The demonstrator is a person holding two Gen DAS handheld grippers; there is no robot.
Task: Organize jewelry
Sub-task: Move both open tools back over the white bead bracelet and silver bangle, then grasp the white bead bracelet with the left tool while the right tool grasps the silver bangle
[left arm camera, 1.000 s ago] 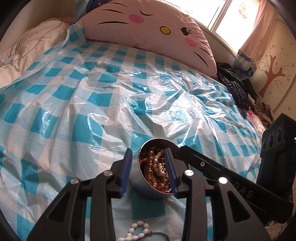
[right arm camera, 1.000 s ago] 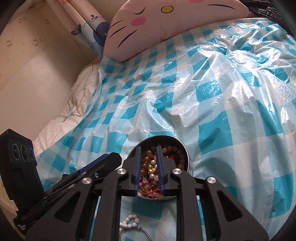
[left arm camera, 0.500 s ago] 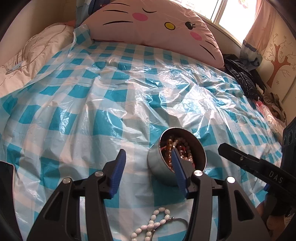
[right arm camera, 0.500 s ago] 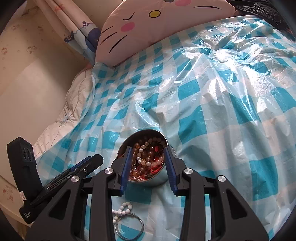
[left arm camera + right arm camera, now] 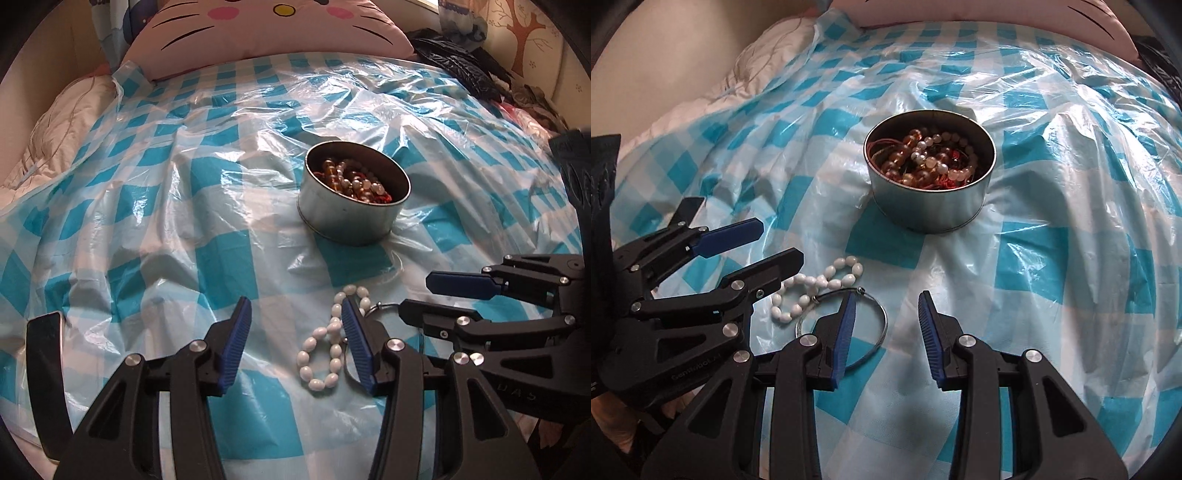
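Looks like pickup time; both the left gripper (image 5: 295,339) and right gripper (image 5: 886,332) hang spread wide, holding nothing; white bead bracelet (image 5: 325,350) and wire ring (image 5: 849,325) lie near, tin (image 5: 929,206) farther back; next: close on the beads.

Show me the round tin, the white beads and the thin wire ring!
round tin (image 5: 927,206), right wrist view, front wall.
white beads (image 5: 334,363), left wrist view, one bead.
wire ring (image 5: 884,321), right wrist view, right-hand edge.
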